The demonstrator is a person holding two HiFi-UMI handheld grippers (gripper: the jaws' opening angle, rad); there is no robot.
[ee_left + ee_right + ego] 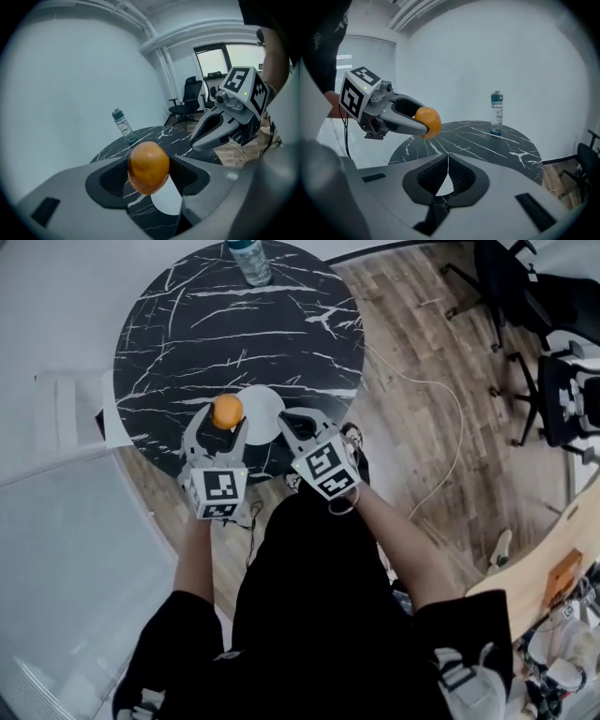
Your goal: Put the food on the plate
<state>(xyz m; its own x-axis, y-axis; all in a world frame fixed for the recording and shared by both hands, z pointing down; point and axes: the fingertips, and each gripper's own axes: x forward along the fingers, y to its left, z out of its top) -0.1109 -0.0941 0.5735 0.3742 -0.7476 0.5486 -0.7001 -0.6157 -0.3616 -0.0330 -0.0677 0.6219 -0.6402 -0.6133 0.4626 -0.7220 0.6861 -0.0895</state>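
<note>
The left gripper (226, 421) is gripping the orange fruit (227, 411), its jaws standing wide with a pad pressing on each side, and is carrying it at the near edge of the black marble table (234, 324), just beside the white plate (267, 407). I judge the pick-up done and the setting down still to come: the fruit is not yet lying on the plate. The right gripper (295, 430) is hovering alongside with its jaws closed together on nothing. The right gripper view is showing the fruit hanging clear of the tabletop, which the head view cannot settle. The left gripper view is showing the plate lying below and just past the fruit. A water bottle (249, 261) is standing at the table's far edge.
</note>
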